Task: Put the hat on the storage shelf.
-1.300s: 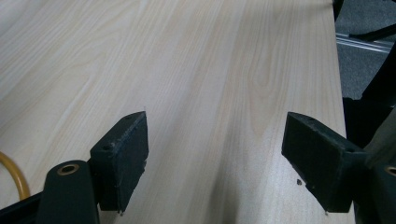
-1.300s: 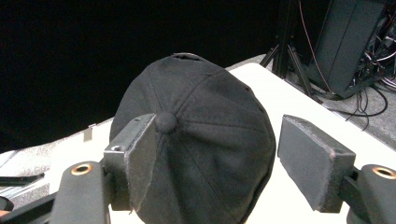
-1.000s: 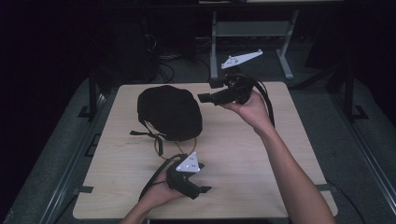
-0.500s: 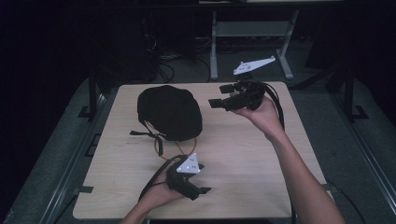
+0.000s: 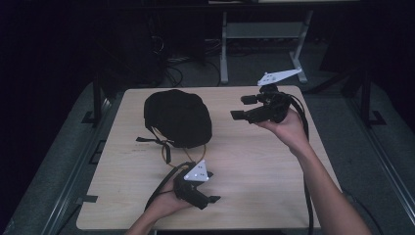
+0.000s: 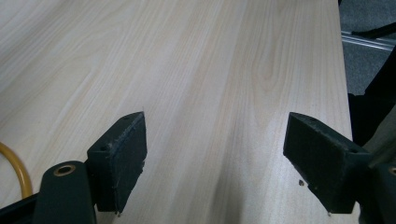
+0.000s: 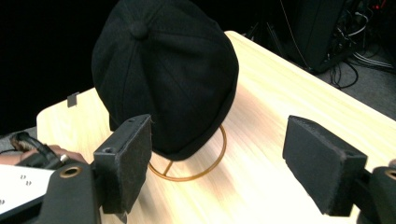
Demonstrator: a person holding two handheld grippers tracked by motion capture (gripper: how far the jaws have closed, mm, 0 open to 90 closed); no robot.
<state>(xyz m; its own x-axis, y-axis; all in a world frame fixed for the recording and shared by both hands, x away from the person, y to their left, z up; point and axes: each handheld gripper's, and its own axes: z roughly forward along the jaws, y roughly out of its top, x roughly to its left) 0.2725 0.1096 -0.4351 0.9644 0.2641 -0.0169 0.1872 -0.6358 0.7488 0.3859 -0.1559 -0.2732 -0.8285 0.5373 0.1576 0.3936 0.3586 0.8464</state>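
Note:
A black cap [image 5: 177,116] sits on a gold wire stand [image 5: 165,157] at the left back of the wooden table [image 5: 254,161]. In the right gripper view the cap [image 7: 163,70] and the stand's ring [image 7: 223,144] lie ahead, left of centre. My right gripper [image 5: 239,108] is held above the table to the right of the cap, pointing at it, open and empty [image 7: 217,140]. My left gripper [image 5: 209,200] rests near the front edge, open over bare wood [image 6: 215,135], with a piece of the gold ring [image 6: 18,170] at its left.
A black strap [image 5: 155,142] hangs from the cap onto the table. Behind the table stand a metal frame [image 5: 264,34] and floor cables [image 5: 181,58]. The table's right edge [image 6: 343,56] runs close to the left gripper's right jaw.
My right gripper has drawn away from the cap, moving right and a little toward the front. The left gripper and the cap have stayed put.

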